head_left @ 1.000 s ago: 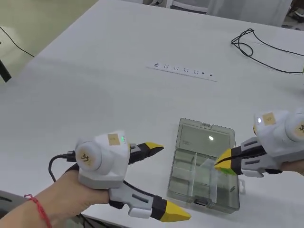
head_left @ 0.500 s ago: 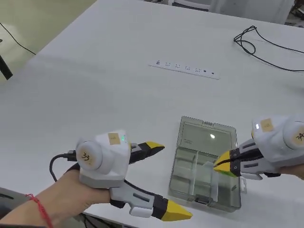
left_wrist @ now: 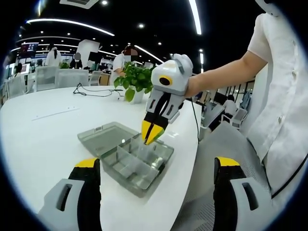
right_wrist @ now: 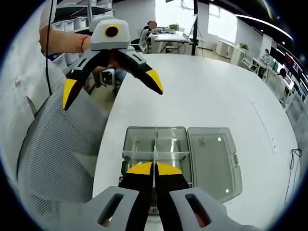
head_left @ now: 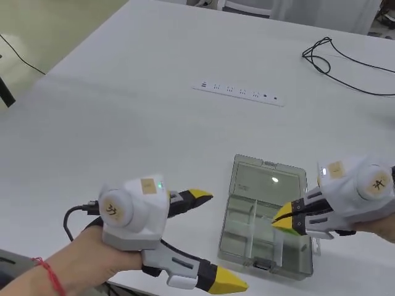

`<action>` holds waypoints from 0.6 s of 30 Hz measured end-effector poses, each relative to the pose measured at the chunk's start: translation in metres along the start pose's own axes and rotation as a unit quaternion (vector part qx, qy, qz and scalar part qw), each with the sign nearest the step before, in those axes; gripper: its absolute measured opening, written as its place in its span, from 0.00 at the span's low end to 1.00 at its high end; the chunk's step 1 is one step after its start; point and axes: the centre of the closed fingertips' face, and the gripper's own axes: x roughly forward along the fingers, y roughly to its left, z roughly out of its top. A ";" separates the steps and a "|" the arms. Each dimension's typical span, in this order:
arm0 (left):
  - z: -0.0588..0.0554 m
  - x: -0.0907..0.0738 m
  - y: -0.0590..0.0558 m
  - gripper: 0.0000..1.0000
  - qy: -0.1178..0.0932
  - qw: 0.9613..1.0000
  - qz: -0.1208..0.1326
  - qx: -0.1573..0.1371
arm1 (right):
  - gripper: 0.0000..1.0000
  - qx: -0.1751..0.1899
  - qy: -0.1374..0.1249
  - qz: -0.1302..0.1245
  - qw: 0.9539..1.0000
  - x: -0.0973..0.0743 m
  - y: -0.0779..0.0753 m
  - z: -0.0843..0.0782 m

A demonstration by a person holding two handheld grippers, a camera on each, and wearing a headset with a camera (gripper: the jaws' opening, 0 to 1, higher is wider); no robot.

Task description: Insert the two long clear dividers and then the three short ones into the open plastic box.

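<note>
Your right hand-held gripper (head_left: 282, 220) had its jaws pinched together on a clear divider (left_wrist: 146, 150). It hung directly over the open plastic box (head_left: 239, 228) with its tips pointing down into the compartments. I judged that you held it that way so the thin sheet could drop straight into its slots without twisting. In the right gripper view the closed jaws lined up with the lengthwise wall (right_wrist: 155, 142) already standing in the box. I could not tell whether the piece you held was a long or a short one.

Your left hand-held gripper (head_left: 219, 240) was spread wide and carried nothing. It hovered near the box on its left, over the near edge of the surface (head_left: 123, 111). That looked like a waiting pose, ready to steady the box if needed.

The box sat close to the near edge with its lid (head_left: 266, 179) laid flat open behind it, which left the tray clear from above. A power strip (head_left: 239, 92) and a loose black cable (head_left: 333, 61) lay well apart from the work.

Each hand-held gripper carried a tan sticker and dark marks on its round cap, and the power strip had small printing. I could not read any of it with confidence.
</note>
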 end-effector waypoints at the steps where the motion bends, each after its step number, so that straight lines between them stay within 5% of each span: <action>1: -0.001 0.000 0.000 1.00 0.001 1.000 0.000 0.000 | 0.03 0.001 0.002 0.000 1.000 0.001 0.000 0.000; 18: -0.010 0.000 0.006 1.00 0.020 1.000 -0.001 0.007 | 0.03 0.009 0.046 0.004 0.999 0.024 0.000 -0.018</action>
